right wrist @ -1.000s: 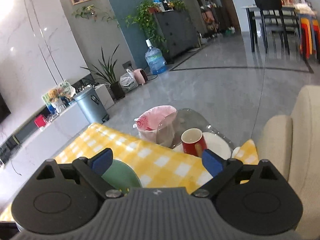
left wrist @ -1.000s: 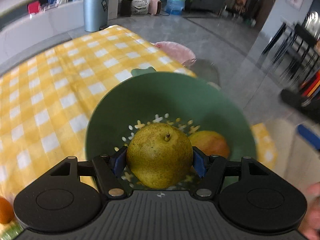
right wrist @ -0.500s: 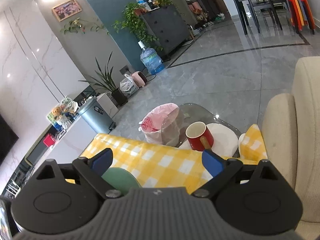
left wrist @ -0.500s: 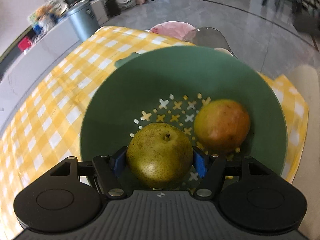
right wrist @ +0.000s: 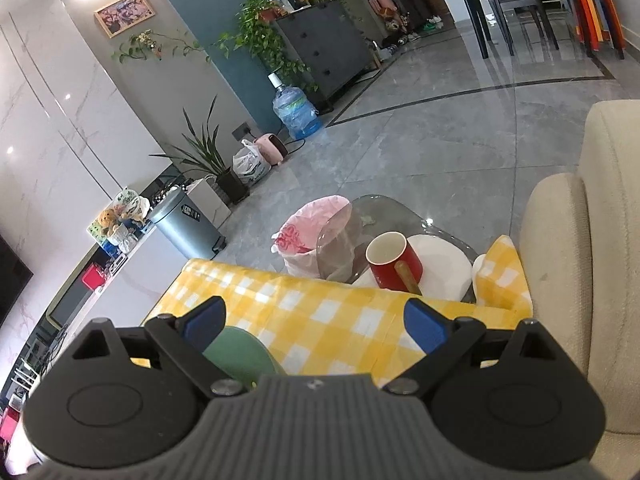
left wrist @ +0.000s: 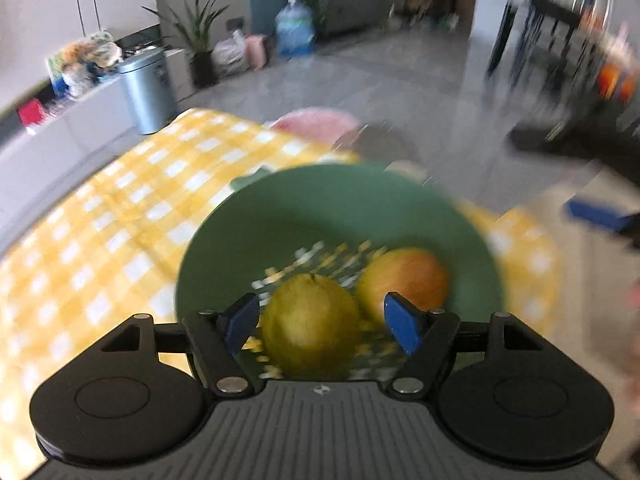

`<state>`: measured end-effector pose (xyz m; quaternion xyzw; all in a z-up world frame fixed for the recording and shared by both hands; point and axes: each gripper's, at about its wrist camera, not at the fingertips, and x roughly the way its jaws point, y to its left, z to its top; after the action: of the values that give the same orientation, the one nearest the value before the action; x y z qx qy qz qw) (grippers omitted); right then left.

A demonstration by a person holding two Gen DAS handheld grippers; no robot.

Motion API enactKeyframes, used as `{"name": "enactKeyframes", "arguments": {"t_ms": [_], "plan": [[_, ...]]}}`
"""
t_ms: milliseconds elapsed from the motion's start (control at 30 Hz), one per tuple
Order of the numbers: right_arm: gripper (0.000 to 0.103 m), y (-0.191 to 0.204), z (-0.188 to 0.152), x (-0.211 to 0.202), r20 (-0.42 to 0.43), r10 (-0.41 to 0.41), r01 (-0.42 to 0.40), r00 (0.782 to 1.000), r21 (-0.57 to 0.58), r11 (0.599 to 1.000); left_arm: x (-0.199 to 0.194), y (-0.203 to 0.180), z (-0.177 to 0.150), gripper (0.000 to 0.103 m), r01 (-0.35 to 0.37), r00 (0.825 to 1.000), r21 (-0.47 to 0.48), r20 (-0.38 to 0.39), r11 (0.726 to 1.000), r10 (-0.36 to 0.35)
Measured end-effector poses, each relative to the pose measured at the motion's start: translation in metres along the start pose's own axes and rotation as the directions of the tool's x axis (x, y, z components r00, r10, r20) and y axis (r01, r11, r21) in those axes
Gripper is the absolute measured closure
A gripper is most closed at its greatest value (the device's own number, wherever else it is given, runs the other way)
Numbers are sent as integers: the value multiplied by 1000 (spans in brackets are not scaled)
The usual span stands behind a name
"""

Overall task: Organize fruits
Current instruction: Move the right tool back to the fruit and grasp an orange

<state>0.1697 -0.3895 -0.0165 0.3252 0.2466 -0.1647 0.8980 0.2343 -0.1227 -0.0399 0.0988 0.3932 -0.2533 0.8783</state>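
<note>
A green colander bowl [left wrist: 328, 204] sits on the yellow checked tablecloth [left wrist: 120, 216]. Inside it lie a yellow-green pear [left wrist: 310, 328] and, to its right, a red-orange fruit [left wrist: 404, 276]. My left gripper [left wrist: 320, 330] hangs just above the pear with its jaws opening; both blue pads stand clear of the fruit, with gaps on each side. The left wrist view is blurred by motion. My right gripper [right wrist: 316, 320] is open and holds nothing, hovering over the cloth, with the bowl's rim [right wrist: 236, 350] showing below its left finger.
At the table's far end are a red mug [right wrist: 394, 258], a white plate [right wrist: 440, 268] and a pink-lined bin [right wrist: 308, 232]. A beige sofa arm [right wrist: 560, 248] rises on the right. A grey pedal bin [right wrist: 184, 220] stands on the floor beyond.
My left gripper's pads have parted from the pear, which now rests in the bowl beside the other fruit. The left view has tilted up and back. The right gripper barely moved.
</note>
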Motion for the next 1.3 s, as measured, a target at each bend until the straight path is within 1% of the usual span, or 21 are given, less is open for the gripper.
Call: {"name": "enactKeyframes", "arguments": {"t_ms": [67,167,267,400,467,533,600,667,700,800,833,933,967,1000,1033,1067,1100,1133,1200,1233,1300], "plan": [[11,1,-1,0,-11,13,-14,1000,-10,1000,-18,4,-2,19,0,997,-35,72,999,2],[11,2,-3,0,-34,43,-44,999,-25,999,-57,13,-11,19,-21,979,-99,200,995,41],[13,6,-6,3,-64,78,-80,995,-27,996,-94,26,-20,19,-43,962,-200,255,979,94],[13,20,-11,-4,-99,183,-187,978,-29,982,-140,44,-38,15,-123,948,-305,244,944,202],[13,34,-15,-8,-125,240,-249,963,-57,967,-157,52,-48,16,-137,958,-311,200,940,206],[13,54,-21,-14,-182,298,-321,937,-107,941,-173,56,-63,17,-156,957,-328,181,932,225],[13,76,-28,-21,-250,348,-394,904,-165,904,-186,65,-71,19,-200,948,-378,159,904,276],[13,100,-38,-32,-317,358,-444,878,-261,857,-202,67,-91,19,-224,933,-430,164,875,320],[15,112,-45,-41,-342,356,-464,870,-318,827,-208,69,-98,19,-222,930,-451,168,865,326],[18,137,-68,-63,-390,341,-496,855,-424,758,-219,78,-121,19,-211,933,-501,152,839,325],[19,142,-75,-68,-405,342,-506,848,-427,749,-221,81,-128,19,-207,935,-517,145,831,323],[21,150,-97,-76,-477,337,-546,812,-416,727,-220,96,-150,19,-178,944,-568,134,804,303],[23,152,-108,-75,-506,306,-542,807,-426,725,-221,99,-158,19,-179,945,-587,121,789,304],[32,152,-120,-73,-529,266,-529,806,-441,725,-218,103,-163,19,-204,939,-618,94,759,329],[42,152,-131,-69,-544,233,-515,806,-449,730,-219,106,-169,21,-246,926,-640,66,728,371],[46,150,-140,-64,-559,203,-500,804,-450,740,-219,107,-172,21,-279,914,-649,46,708,403],[52,149,-149,-58,-574,173,-480,800,-442,758,-216,107,-175,21,-294,909,-647,37,703,415],[55,147,-152,-52,-585,155,-468,796,-433,770,-214,108,-178,21,-290,913,-641,37,710,406],[56,146,-161,-39,-609,116,-436,785,-410,801,-207,111,-182,22,-265,936,-627,17,733,353],[56,145,-162,-34,-618,104,-420,779,-390,819,-201,113,-183,23,-250,946,-630,4,736,325],[53,141,-163,-27,-634,90,-385,768,-345,856,-195,116,-185,24,-227,955,-640,3,734,298]]}}
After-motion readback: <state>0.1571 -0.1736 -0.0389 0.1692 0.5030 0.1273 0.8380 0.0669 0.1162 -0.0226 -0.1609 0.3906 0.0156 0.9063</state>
